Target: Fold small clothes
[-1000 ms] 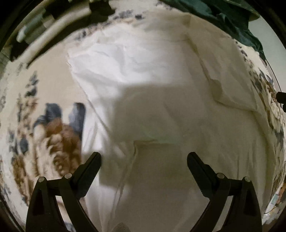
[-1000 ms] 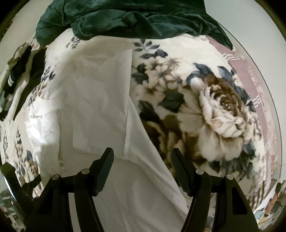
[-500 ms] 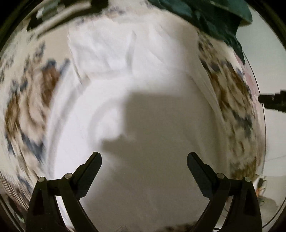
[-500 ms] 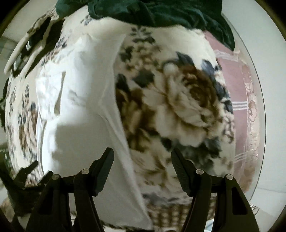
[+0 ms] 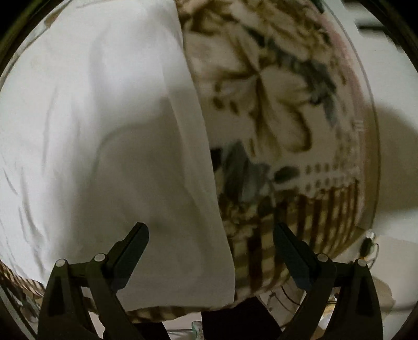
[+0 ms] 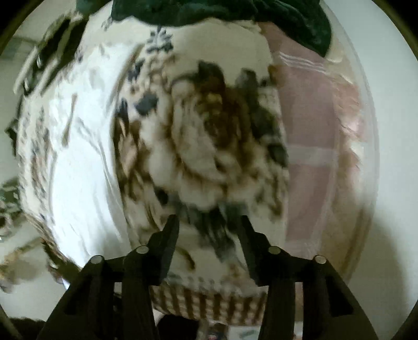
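Note:
A white garment (image 5: 109,146) lies spread on a floral blanket (image 5: 282,86). In the left wrist view it fills the left half, and its right edge runs down to the blanket's near edge. My left gripper (image 5: 210,239) is open and empty above the garment's near right corner. In the right wrist view the garment (image 6: 78,162) lies at the left, blurred. My right gripper (image 6: 210,227) is open and empty over the big brown flower of the blanket (image 6: 209,136), to the right of the garment.
A dark green cloth (image 6: 235,15) is heaped at the far end of the blanket. A pink striped cloth (image 6: 313,125) lies along the right side. The blanket's checked border (image 6: 209,300) marks the near edge, with floor beyond.
Both grippers have pulled back toward the near edge of the blanket and swung right. The garment has shifted left in both views. Both grippers stay open.

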Available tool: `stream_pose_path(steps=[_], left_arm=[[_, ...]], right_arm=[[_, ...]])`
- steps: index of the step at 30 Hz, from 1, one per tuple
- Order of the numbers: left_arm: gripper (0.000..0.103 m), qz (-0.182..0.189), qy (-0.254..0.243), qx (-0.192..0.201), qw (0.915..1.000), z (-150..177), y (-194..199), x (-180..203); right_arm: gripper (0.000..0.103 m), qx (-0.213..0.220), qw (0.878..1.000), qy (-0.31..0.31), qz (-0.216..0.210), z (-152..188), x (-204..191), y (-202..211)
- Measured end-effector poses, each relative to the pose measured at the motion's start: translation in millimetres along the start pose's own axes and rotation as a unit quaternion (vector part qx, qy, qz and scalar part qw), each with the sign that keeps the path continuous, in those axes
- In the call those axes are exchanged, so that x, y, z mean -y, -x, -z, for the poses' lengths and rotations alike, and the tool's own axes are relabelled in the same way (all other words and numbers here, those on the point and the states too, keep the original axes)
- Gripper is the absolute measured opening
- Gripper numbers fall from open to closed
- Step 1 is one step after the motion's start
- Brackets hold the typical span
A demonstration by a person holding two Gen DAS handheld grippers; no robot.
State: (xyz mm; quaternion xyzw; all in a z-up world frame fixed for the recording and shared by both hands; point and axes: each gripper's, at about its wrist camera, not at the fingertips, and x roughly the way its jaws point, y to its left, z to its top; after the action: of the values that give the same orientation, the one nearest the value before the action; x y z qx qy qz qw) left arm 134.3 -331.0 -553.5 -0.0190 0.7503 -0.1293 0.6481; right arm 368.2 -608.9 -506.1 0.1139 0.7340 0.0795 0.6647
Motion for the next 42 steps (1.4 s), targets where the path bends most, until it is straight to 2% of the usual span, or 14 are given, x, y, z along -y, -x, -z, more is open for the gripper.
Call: stream_pose_path(steps=[2, 4, 5, 6, 8, 12, 14, 16, 17, 24, 29, 33, 41, 42], left_arm=[[0.084, -0.004, 0.009, 0.011, 0.9999, 0.4, -7.2, -1.3], [0.049, -0.016, 0.007, 0.026, 0.9995, -0.6, -10.4, -3.1], [0.041, -0.018, 0.006, 0.032, 0.9993, -0.3, -9.6, -5.1], [0.025, -0.017, 0.007, 0.042, 0.9989, -0.8, -7.6, -8.4], [0.003, -0.014, 0.016, 0.057, 0.9981, -0.7, -2.7, -17.8], [0.001, 0.010, 0.043, 0.090, 0.9950, 2.1, 15.4, -36.0], [0.001, 0.023, 0.053, 0.103, 0.9930, 4.2, 27.7, -43.8], [0.001, 0.033, 0.061, 0.113, 0.9911, 7.1, 38.9, -51.5], [0.000, 0.038, 0.065, 0.116, 0.9904, 9.7, 43.1, -54.5], [0.000, 0.065, 0.112, 0.154, 0.9795, 39.1, 89.5, -93.6], [0.000, 0.086, 0.178, 0.186, 0.9626, 55.9, 123.4, -142.3], [0.000, 0.099, 0.241, 0.202, 0.9443, 75.8, 145.1, -198.4], [0.000, 0.082, 0.335, 0.222, 0.9121, 107.9, 145.8, -308.3], [0.000, 0.076, 0.340, 0.220, 0.9111, 110.8, 143.2, -318.7]], right_arm=[[0.050, 0.007, 1.000, 0.009, -0.029, -32.7, -5.7, -9.5], [0.050, 0.014, 0.997, 0.013, -0.071, -76.3, -19.1, -23.9], [0.050, 0.016, 0.996, 0.011, -0.088, -96.4, -26.4, -31.7], [0.050, 0.014, 0.994, 0.008, -0.104, -120.1, -35.7, -41.7], [0.050, 0.011, 0.992, 0.007, -0.126, -162.3, -55.4, -63.1], [0.050, 0.001, 0.990, -0.023, -0.142, -219.7, -83.4, -103.8], [0.050, -0.003, 0.988, -0.035, -0.147, -233.0, -94.0, -115.6], [0.030, 0.009, 0.989, -0.031, -0.141, -238.9, -109.0, -116.1], [0.005, 0.015, 0.990, -0.031, -0.133, -240.3, -115.4, -114.5], [0.005, 0.035, 0.997, 0.018, -0.071, -237.4, -184.5, -65.1], [0.005, 0.045, 0.997, 0.056, -0.033, -234.5, -257.4, -32.7], [0.005, 0.043, 0.995, 0.095, 0.000, -232.8, -339.9, -23.5], [0.004, 0.039, 0.988, 0.143, 0.049, -231.2, -504.6, -85.9], [0.004, 0.039, 0.987, 0.147, 0.057, -230.6, -520.7, -96.9]])
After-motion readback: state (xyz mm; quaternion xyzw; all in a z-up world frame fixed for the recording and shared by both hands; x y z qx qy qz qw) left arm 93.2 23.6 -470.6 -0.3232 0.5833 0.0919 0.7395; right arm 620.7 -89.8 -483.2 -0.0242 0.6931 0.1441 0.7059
